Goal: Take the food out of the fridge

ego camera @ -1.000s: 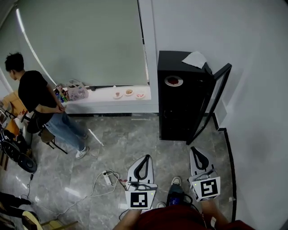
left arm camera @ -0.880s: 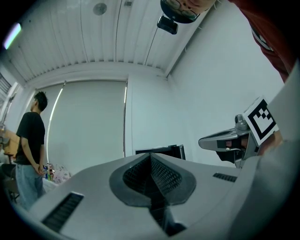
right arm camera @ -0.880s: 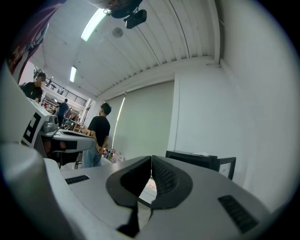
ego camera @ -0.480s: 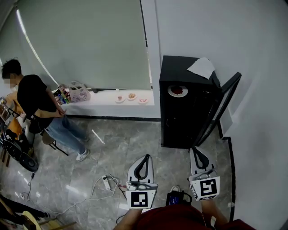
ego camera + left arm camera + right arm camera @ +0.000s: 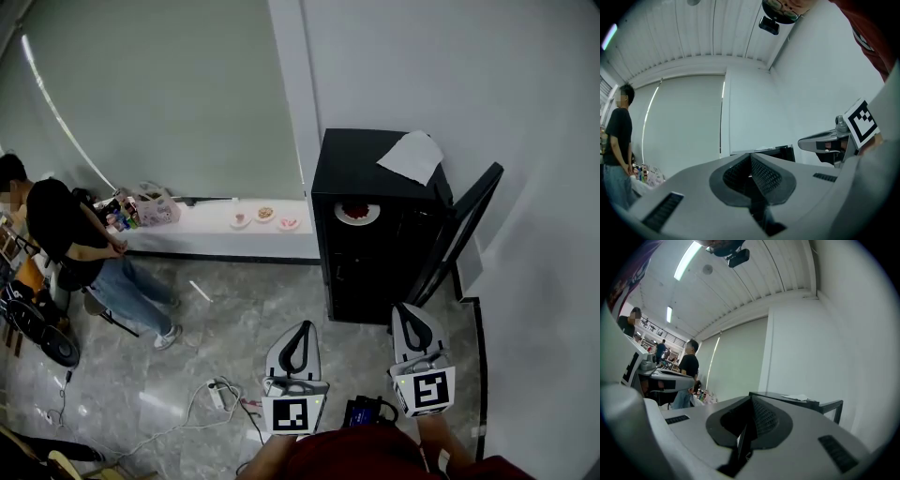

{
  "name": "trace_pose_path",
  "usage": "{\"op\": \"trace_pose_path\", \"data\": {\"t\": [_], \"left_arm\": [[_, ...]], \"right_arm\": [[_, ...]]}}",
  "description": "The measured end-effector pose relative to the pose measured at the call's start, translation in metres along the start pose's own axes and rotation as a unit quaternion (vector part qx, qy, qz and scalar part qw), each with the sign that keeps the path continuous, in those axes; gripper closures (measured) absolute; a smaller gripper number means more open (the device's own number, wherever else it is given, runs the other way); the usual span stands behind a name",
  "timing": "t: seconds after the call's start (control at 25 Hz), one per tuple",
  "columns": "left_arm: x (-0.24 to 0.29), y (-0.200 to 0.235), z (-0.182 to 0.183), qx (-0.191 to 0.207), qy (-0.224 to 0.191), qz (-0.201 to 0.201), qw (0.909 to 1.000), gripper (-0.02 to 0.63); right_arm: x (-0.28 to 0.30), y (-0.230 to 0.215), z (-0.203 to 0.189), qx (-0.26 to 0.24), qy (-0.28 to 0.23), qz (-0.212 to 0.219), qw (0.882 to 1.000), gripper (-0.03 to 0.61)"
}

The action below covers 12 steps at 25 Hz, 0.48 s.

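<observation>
The left gripper (image 5: 302,331) and right gripper (image 5: 407,312), jaws together and empty, point toward the upright black fridge (image 5: 358,169), its door (image 5: 461,230) swung open rightward.

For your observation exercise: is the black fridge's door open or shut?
Open: the door stands swung out at an angle from the black fridge.
</observation>
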<state>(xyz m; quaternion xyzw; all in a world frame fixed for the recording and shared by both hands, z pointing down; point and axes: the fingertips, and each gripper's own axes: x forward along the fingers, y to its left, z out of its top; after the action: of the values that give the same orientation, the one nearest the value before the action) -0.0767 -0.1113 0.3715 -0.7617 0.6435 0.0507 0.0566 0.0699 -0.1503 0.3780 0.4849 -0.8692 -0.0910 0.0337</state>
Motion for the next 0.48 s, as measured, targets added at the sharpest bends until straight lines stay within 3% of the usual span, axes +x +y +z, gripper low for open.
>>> {"op": "trace_pose_path", "data": {"t": [0.48], "left_arm": [[0.063,-0.009,-0.022,0.001,0.015,0.016,0.9998,0.598]], "right_arm": [[0.049,-0.042,-0.015,0.003,-0.020,0.014,1.000,0.555]]}}
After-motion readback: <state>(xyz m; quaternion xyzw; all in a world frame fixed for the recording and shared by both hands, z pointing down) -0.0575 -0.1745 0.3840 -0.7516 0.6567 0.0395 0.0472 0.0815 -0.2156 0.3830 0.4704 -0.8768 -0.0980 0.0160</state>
